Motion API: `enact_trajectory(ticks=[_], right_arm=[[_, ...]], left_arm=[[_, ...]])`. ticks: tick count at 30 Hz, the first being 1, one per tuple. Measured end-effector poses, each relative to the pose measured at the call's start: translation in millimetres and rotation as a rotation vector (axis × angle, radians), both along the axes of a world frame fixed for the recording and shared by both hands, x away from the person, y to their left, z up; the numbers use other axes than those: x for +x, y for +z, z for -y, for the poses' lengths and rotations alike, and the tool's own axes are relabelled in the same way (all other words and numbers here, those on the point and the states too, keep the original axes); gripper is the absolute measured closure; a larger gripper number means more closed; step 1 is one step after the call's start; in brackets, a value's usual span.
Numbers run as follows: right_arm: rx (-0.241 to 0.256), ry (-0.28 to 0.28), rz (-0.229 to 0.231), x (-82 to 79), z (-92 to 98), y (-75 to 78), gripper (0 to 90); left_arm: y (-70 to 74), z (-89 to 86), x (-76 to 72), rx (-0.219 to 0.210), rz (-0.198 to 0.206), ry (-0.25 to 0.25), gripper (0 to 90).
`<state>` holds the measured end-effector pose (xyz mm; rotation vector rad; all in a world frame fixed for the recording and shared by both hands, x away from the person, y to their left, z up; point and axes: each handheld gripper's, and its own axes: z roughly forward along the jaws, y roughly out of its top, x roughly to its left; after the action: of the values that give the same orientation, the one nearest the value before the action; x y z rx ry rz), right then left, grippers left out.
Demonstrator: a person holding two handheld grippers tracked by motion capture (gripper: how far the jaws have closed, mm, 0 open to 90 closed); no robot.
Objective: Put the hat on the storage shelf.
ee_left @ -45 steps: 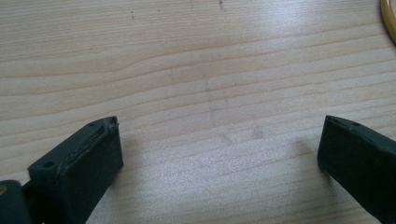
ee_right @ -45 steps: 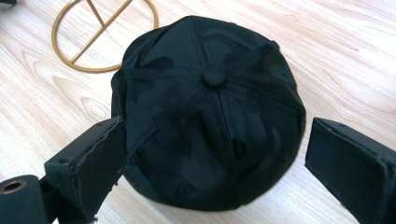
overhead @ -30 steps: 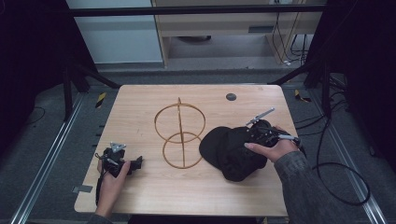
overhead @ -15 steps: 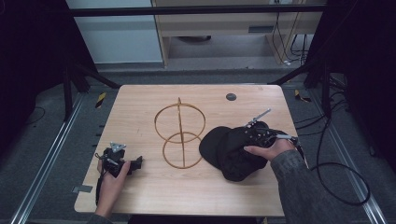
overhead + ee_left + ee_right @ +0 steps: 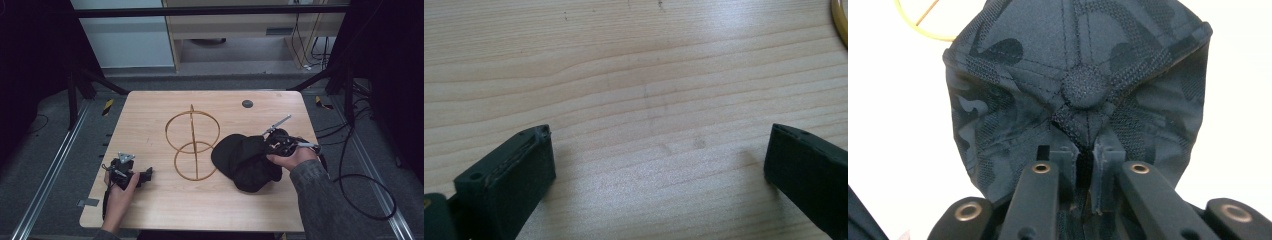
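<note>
Right gripper [image 5: 1083,165] pinching cap [image 5: 245,160], shifted leftward

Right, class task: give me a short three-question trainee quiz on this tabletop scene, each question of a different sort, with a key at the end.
1. True or false: the right gripper is pinching the fabric of the black cap.
2. Multiple choice: the left gripper is A) shut on the cap, B) open over bare table, C) clamped on the gold wire stand.
3. Fill in: in the high view the cap lies to the ____ of the wire stand.

Key:
1. True, the jaws are closed on a fold near the crown button.
2. B.
3. Right.
</note>
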<state>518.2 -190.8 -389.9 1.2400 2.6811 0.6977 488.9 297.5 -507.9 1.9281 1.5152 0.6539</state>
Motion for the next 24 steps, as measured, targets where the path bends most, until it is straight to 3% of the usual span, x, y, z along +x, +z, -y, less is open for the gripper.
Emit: enact_trajectory(ticks=[11,17,21,24], right_arm=[[-0.016,-0.003,-0.006,2.7,5.4,29.7,86.4],[0.011,-0.020,0.036,-0.5,15.8,62.0,86.5],[0.019,-0.043,0.102,-4.1,23.9,96.2,86.5],[0.021,-0.058,0.131,-5.2,27.7,111.0,86.5]], left_arm=[[0.0,0.0,0.0,0.000,0.000,0.000,0.0],[0.0,0.0,0.0,0.000,0.000,0.000,0.0],[-0.2,0.3,0.0,-0.003,0.003,0.002,0.0],[-0.2,0.3,0.0,-0.003,0.003,0.002,0.0]])
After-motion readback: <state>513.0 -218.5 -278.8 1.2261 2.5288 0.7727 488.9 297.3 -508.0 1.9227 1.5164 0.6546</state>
